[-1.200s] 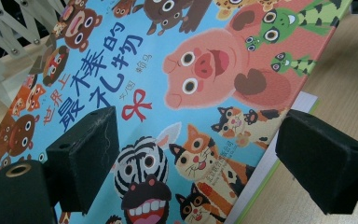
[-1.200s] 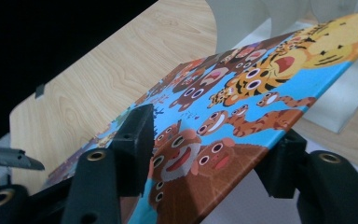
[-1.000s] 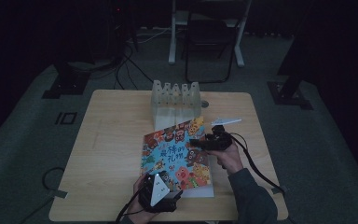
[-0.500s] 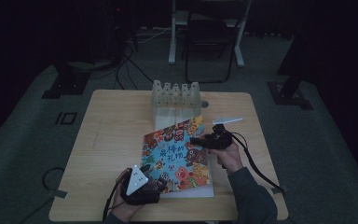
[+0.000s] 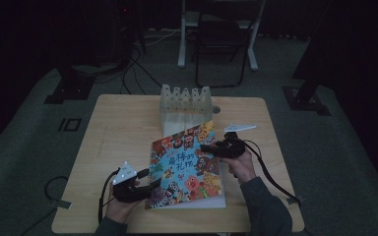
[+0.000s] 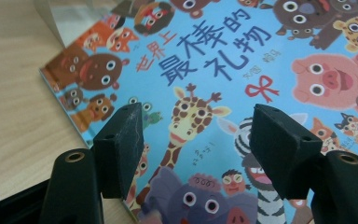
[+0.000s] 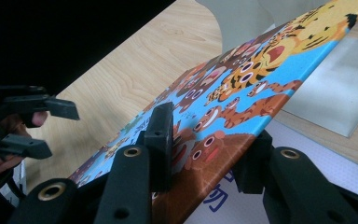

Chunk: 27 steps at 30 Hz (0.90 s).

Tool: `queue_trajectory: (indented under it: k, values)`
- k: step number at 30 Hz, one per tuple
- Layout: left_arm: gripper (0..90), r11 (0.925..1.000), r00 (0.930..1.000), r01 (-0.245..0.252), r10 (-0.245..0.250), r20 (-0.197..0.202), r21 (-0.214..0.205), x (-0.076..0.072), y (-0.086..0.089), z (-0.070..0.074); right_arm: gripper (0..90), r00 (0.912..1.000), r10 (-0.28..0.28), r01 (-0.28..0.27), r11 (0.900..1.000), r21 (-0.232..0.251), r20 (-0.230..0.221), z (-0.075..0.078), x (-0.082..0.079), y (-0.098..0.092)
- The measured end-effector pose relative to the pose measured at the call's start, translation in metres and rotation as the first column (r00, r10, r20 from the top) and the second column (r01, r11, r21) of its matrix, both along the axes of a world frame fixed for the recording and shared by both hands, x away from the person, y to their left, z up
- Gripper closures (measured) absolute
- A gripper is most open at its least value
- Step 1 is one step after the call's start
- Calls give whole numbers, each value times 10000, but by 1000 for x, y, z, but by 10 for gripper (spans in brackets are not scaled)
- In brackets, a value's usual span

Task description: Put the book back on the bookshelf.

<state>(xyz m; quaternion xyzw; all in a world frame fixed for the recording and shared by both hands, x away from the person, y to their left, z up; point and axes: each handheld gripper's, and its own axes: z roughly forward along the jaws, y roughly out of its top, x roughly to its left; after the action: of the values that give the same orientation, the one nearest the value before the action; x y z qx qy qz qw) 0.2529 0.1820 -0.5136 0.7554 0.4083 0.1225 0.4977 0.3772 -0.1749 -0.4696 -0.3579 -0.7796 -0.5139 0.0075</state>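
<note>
High view: the table (image 5: 123, 123) bears a picture book (image 5: 187, 167) at its centre. At 12 o'clock from the book stands a clear rack (image 5: 184, 105). The right gripper (image 5: 211, 147) at 3 o'clock clamps the lifted cover. The left gripper (image 5: 150, 184), at 8 o'clock, has been closing, its jaws apart above the cover.

A dim lab: cables (image 5: 142, 64) trail past equipment stands (image 5: 74, 83) around one table (image 5: 123, 128).

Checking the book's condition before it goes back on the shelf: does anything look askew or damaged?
The picture book lies askew across the table, its front cover lifted at the edge pinched by the right gripper. No tears or creases are visible.
</note>
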Motion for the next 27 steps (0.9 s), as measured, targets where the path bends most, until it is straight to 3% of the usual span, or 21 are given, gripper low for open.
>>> queue_trajectory:
  k: [5, 8, 11, 17, 20, 27]
  values:
    - [379, 9999, 9986, -44, 39, -519, -94, 9, 7, -4, 638, 9997, 54, -54, 10000, -5, 241, 1, -3, 0]
    - [369, 9998, 9981, -94, 82, -608, -186, 11, 9, -4, 638, 9996, 74, -74, 10000, -15, 290, 2, -3, 0]
    - [294, 9988, 9981, -157, 129, -600, -454, 14, 12, -3, 637, 9989, 102, -101, 9999, -19, 448, 3, -5, 0]
    - [275, 9978, 9978, -236, 196, -640, -617, 17, 18, -1, 637, 9980, 150, -149, 9999, -29, 612, 4, -8, -1]
    - [267, 9978, 9976, -247, 207, -657, -609, 19, 18, -1, 637, 9975, 157, -156, 9999, -20, 695, 5, -9, -1]
    - [195, 9997, 9983, -224, 216, -544, -138, 24, 16, 1, 638, 9944, 237, -236, 9997, -15, 1025, 9, -14, -3]
